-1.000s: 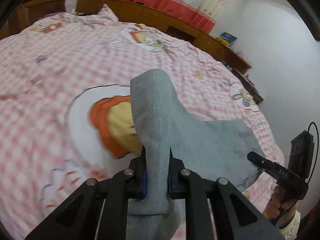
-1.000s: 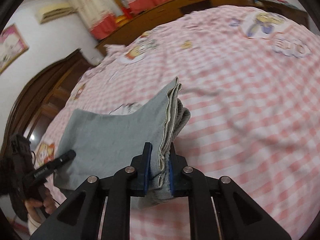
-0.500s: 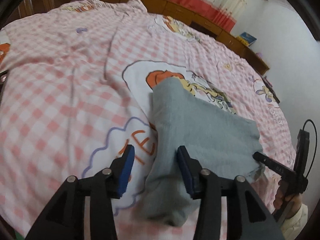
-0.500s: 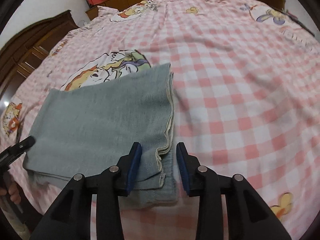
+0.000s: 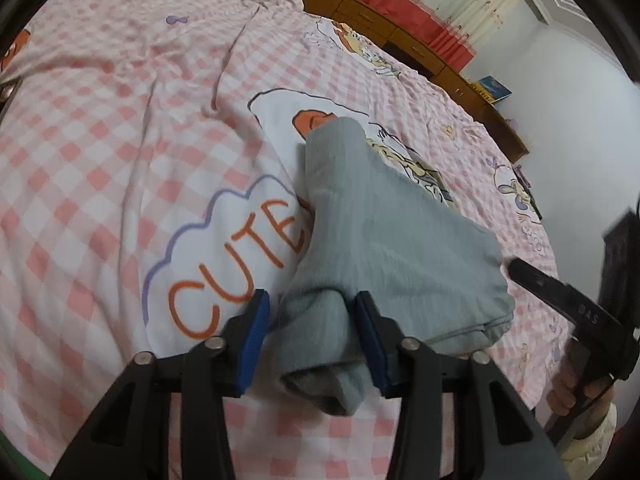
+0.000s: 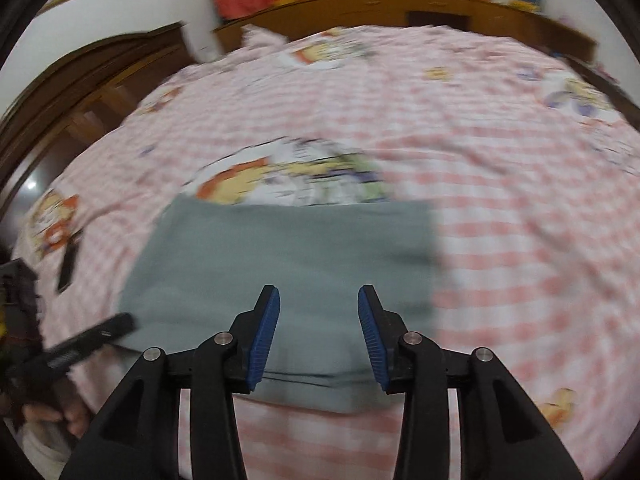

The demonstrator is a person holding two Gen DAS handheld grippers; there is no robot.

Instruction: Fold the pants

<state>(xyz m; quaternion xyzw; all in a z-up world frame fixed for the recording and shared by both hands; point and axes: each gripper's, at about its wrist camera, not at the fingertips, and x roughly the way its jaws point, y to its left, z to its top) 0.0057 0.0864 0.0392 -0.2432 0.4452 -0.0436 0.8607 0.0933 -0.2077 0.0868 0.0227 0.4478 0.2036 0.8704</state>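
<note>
Your left gripper [image 5: 310, 336] is released, its blue pads spread wide, and a bunched end of the pants [image 5: 384, 240] sits loose between them without being pinched. The pants are grey and folded into a thick pad on the bed [image 5: 100, 140], lying near the edge closest to you, over a cartoon print with the word CUTE showing just beside the cloth on the left. In the left wrist view the fold runs away from you toward the middle of the bed, one corner reaching up onto the orange-and-yellow cartoon figure. Your right gripper [image 6: 318, 332] is also released, pads well apart, hovering over the near edge of the pants [image 6: 288, 256]; layered edges of cloth show between its fingers at the bottom. That view is blurred, so you cannot tell whether the pads touch the fabric. From there the pants look like a flat rectangle, its far edge just below the cartoon print. Each view catches the other gripper at the side of the pants: your right one at the right edge of the left view, your left one at the lower left of the right view.
</note>
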